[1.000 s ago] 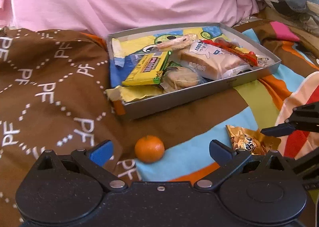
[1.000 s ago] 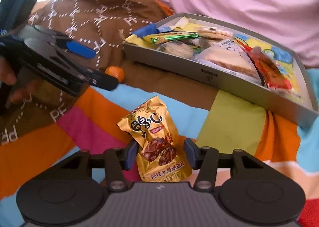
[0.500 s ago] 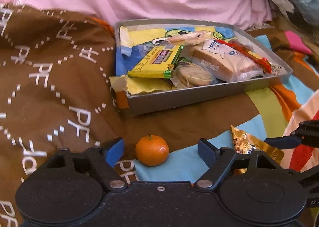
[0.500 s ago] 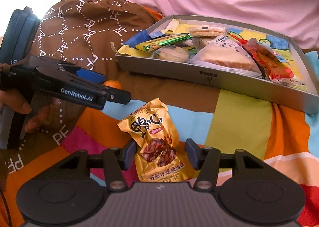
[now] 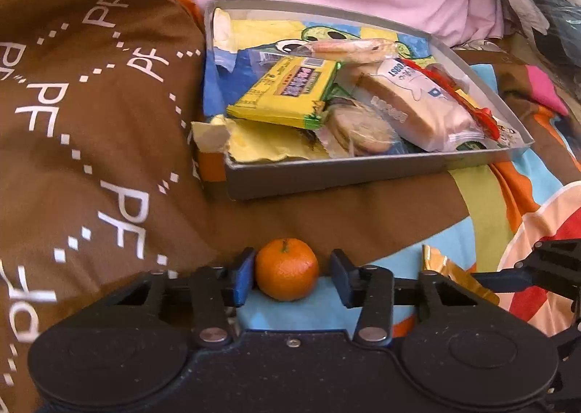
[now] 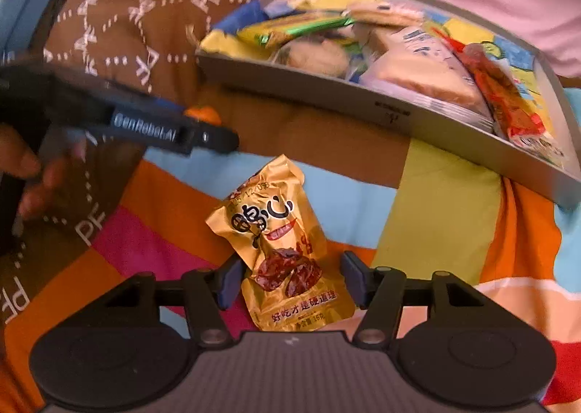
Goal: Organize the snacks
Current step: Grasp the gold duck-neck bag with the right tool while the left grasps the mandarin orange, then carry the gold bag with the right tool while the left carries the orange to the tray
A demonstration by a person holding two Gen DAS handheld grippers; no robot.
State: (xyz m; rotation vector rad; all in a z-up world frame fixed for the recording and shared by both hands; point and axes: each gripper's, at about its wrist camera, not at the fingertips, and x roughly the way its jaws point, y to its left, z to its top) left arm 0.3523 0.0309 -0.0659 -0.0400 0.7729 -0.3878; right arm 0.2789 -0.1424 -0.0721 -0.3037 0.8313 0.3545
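Several wrapped snacks already lie in the grey tray [image 5: 326, 177], while the mandarin [image 5: 287, 269] and gold packet [image 6: 287, 260] remain on the bedspread, each straddled by a released left tool [image 5: 288, 276] and right tool [image 6: 290, 278].

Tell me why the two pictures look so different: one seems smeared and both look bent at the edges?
Right wrist view: motion blur smears the left gripper and the grey tray, while the gold snack packet stays fairly sharp. Left wrist view: crisper, the mandarin clear. Both views: fisheye curving and dark corners.
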